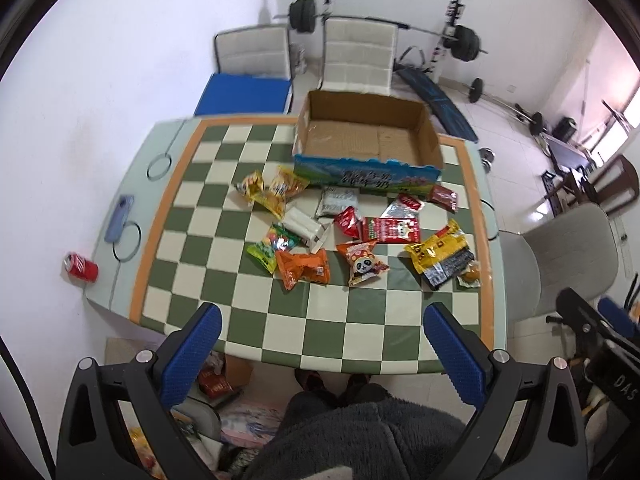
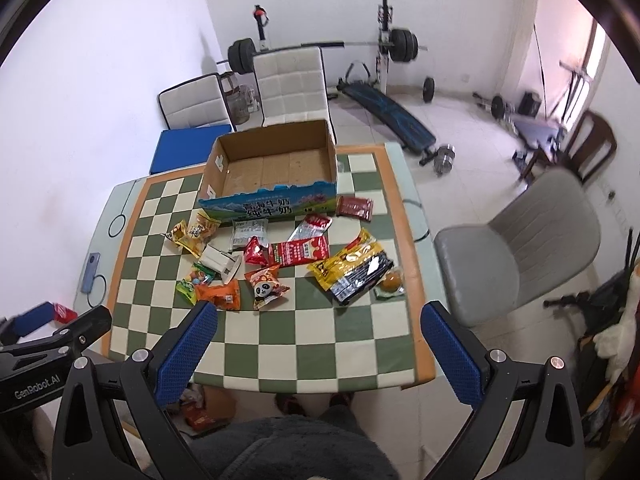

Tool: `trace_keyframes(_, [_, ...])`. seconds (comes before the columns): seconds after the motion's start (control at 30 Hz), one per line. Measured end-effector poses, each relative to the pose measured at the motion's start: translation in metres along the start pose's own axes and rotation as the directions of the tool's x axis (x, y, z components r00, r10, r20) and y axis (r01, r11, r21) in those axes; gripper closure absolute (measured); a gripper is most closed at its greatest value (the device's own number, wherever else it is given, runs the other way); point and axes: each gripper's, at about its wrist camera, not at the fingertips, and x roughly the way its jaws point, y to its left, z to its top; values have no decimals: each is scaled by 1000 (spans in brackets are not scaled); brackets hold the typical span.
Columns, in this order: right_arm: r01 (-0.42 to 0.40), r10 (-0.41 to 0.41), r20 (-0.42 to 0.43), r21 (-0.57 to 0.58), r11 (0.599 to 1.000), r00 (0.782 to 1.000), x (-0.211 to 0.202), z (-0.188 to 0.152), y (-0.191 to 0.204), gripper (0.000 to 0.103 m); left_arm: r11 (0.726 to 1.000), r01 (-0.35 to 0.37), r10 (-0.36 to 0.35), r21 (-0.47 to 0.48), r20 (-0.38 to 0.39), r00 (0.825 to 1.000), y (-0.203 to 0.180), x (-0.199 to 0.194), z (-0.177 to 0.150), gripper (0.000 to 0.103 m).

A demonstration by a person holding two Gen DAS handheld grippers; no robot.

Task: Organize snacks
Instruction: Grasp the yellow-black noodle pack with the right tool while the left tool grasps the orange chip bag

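Note:
Several snack packets lie scattered on the green-and-cream checkered table (image 1: 360, 320) (image 2: 320, 340). Among them are a panda packet (image 1: 363, 266) (image 2: 266, 286), an orange packet (image 1: 305, 267) (image 2: 222, 295), a yellow-black bag (image 1: 442, 252) (image 2: 352, 268) and a white box (image 1: 306, 227) (image 2: 219, 261). An empty open cardboard box (image 1: 366, 140) (image 2: 270, 168) stands behind them at the table's far edge. My left gripper (image 1: 324, 344) hovers open high above the near table edge, holding nothing. My right gripper (image 2: 320, 344) is likewise open and empty, well short of the snacks.
A phone (image 1: 119, 218) (image 2: 90, 273) lies on the table's left margin; a red soda can (image 1: 80, 267) is beyond it. Chairs surround the table: two white ones (image 1: 358, 54) behind, a grey one (image 2: 520, 240) at right. Weights and a bench fill the far floor. A person's dark fleece lap sits below.

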Motion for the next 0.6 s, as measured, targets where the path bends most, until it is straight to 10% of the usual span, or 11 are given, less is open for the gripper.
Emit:
trace_keyframes(0.27, [-30, 71, -200, 200, 979, 977, 136, 22, -57, 0, 993, -58, 35, -102, -214, 976, 13, 125, 21, 0])
trace_keyframes(0.6, [71, 220, -546, 462, 884, 809, 386, 27, -127, 0, 983, -51, -33, -175, -447, 894, -27, 274, 45, 0])
